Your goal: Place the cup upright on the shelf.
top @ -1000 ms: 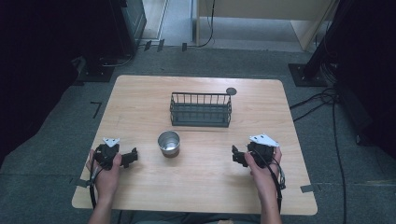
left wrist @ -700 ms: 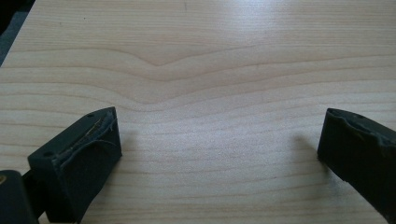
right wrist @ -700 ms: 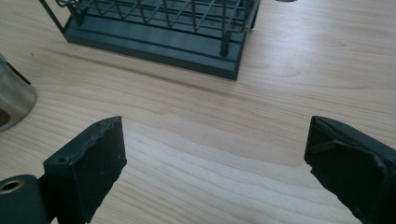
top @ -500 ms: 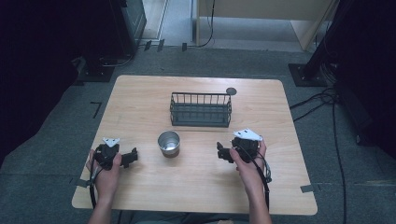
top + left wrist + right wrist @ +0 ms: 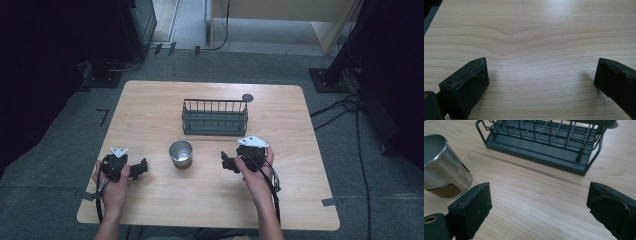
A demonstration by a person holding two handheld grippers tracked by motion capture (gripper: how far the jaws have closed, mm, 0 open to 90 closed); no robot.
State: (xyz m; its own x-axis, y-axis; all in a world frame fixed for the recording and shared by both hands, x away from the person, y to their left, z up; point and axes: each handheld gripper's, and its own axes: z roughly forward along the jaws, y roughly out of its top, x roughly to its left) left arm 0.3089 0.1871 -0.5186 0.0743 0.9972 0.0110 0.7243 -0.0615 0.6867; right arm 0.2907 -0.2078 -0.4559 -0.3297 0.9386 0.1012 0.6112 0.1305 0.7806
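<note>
A steel cup (image 5: pixel 180 153) stands upright near the middle of the wooden table (image 5: pixel 150 105); in the right gripper view the cup (image 5: pixel 441 167) sits just left of my left jaw. Behind it stands a dark wire basket (image 5: pixel 215 117), seen close as the basket (image 5: pixel 544 140). My right gripper (image 5: pixel 227 162) is open, a short way right of the cup, jaws pointing left. My left gripper (image 5: pixel 141 167) is open over bare wood left of the cup, nothing between its jaws. Both grippers, right (image 5: pixel 537 210) and left (image 5: pixel 541 82), hold nothing.
A small dark round disc (image 5: pixel 247 97) lies on the table behind the basket's right end. Cables (image 5: pixel 345 107) run over the floor to the right, and dark equipment stands around the table.
My right gripper has moved left and slightly forward, from the table's right side toward the cup. The left gripper has stayed in place.
</note>
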